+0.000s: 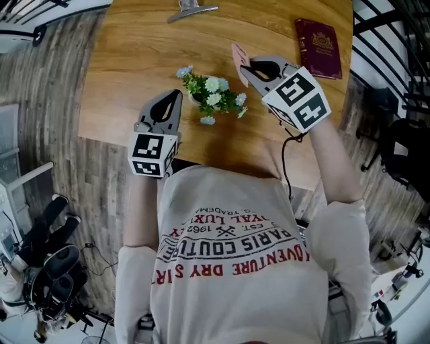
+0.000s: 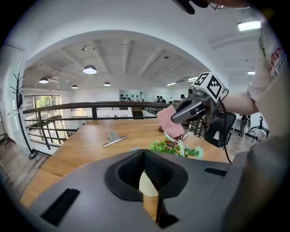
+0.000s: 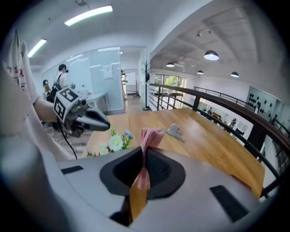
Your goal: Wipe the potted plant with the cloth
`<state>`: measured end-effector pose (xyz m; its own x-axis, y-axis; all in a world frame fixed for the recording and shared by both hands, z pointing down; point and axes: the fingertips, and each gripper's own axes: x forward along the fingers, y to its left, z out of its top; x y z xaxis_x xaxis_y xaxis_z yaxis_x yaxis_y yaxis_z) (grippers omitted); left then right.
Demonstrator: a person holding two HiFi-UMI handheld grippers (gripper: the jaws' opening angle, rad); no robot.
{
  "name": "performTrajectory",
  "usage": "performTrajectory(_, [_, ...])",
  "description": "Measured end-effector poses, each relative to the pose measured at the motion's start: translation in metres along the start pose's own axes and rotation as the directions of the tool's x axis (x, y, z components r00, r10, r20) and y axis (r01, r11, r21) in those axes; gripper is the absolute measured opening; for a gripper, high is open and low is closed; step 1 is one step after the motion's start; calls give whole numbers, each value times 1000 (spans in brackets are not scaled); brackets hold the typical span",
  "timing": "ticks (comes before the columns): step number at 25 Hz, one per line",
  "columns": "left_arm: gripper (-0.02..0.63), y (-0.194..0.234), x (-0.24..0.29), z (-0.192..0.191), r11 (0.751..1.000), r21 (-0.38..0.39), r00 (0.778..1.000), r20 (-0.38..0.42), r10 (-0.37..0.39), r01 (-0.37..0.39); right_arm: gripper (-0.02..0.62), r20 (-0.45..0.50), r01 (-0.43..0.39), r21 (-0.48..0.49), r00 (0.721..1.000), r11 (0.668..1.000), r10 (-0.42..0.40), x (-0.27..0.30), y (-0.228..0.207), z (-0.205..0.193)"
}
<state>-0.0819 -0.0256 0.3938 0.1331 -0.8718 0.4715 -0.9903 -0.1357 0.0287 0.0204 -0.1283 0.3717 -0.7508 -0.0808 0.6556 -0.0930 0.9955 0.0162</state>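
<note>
Wooden table (image 1: 127, 74) fills the upper head view, with you at its near edge; your left gripper (image 1: 177, 94) sits just left of the potted plant (image 1: 213, 97), jaws pressed together, nothing pinched; your right gripper (image 1: 244, 68) hangs just right of the plant and above it, jaws clamped on the pink cloth (image 1: 238, 55), which sticks out past the tips; plant stands upright on the table between both grippers, with green leaves and white and pale blue flowers; maroon booklet (image 1: 318, 39) lies flat near the table's right edge, well apart from the plant; metal clip (image 1: 191, 9) lies at the far edge.
</note>
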Motion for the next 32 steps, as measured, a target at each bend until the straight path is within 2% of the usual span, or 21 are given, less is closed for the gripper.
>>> performTrajectory(3, [15,12,-10,15,1000,9,999,54,-7,7,41,73,23,55,997,998,-27,-4,14,34])
performTrajectory(7, [15,33,-19,35,998,43,992,116,-53,48,41,103,63,69,992,996,-70,7,32,71])
performTrajectory(13, [15,86,-36,66,987,99,976,165,-140,124,41,88,116,138,988,984,-129,54,67,123])
performTrajectory(18, [15,133,-42,66,975,123,966,158,-204,186,41,19,201,212,978,956,-209,101,82,127])
performTrajectory(22, [15,157,-38,46,964,119,962,110,-250,237,41,-36,279,324,959,904,-283,134,95,111])
performTrajectory(27, [15,162,-32,18,936,116,941,35,-338,332,41,-153,372,426,928,825,-340,171,116,65])
performTrajectory(32, [15,161,-24,-5,918,98,923,-14,-386,385,41,-243,508,507,859,696,-450,185,117,18])
